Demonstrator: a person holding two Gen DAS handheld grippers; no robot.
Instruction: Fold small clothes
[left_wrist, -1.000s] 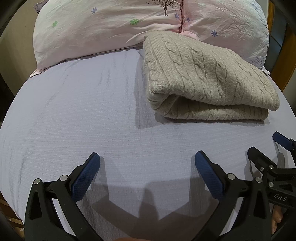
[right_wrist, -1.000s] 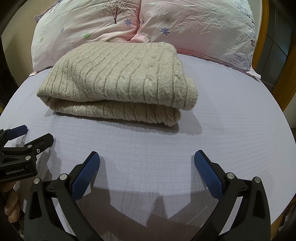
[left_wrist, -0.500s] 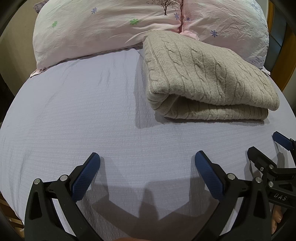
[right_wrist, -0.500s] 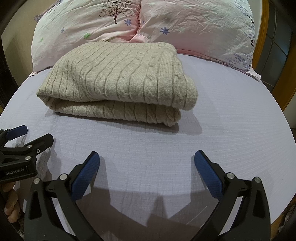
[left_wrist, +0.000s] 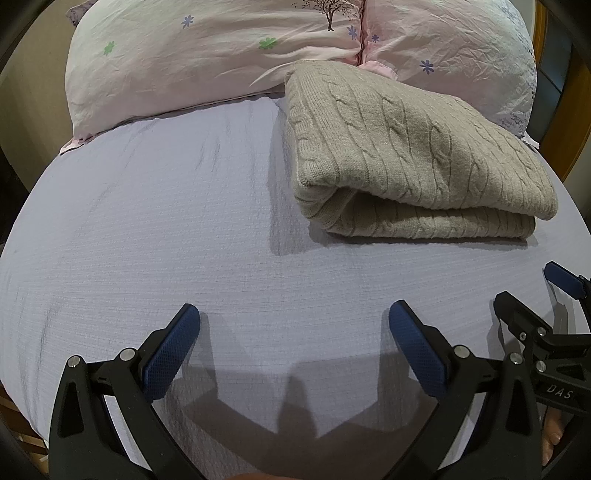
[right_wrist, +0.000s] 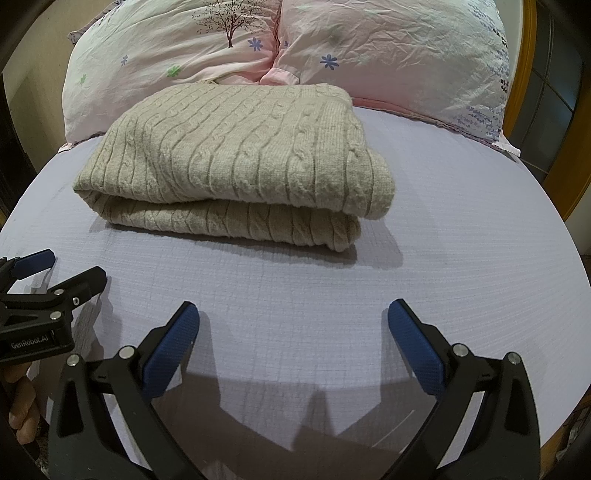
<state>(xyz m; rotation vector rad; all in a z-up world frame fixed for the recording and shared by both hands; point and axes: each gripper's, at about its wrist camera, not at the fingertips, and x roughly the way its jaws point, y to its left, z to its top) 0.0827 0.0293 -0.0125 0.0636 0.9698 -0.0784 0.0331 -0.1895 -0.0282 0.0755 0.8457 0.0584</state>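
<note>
A beige cable-knit sweater (left_wrist: 399, 147) lies folded in a flat rectangle on the lilac bed sheet (left_wrist: 166, 229), its far edge against the pillows. In the right wrist view the sweater (right_wrist: 236, 162) sits ahead and to the left. My left gripper (left_wrist: 293, 332) is open and empty, low over the sheet, near and to the left of the sweater. My right gripper (right_wrist: 293, 332) is open and empty, over the sheet in front of the sweater. Each gripper shows at the edge of the other's view: the right gripper (left_wrist: 532, 291) and the left gripper (right_wrist: 62, 269).
Two pink flower-print pillows (left_wrist: 207, 55) (right_wrist: 399, 55) lie along the head of the bed. A wooden bed frame (right_wrist: 524, 66) stands at the far right. The bed's near edge runs just below both grippers.
</note>
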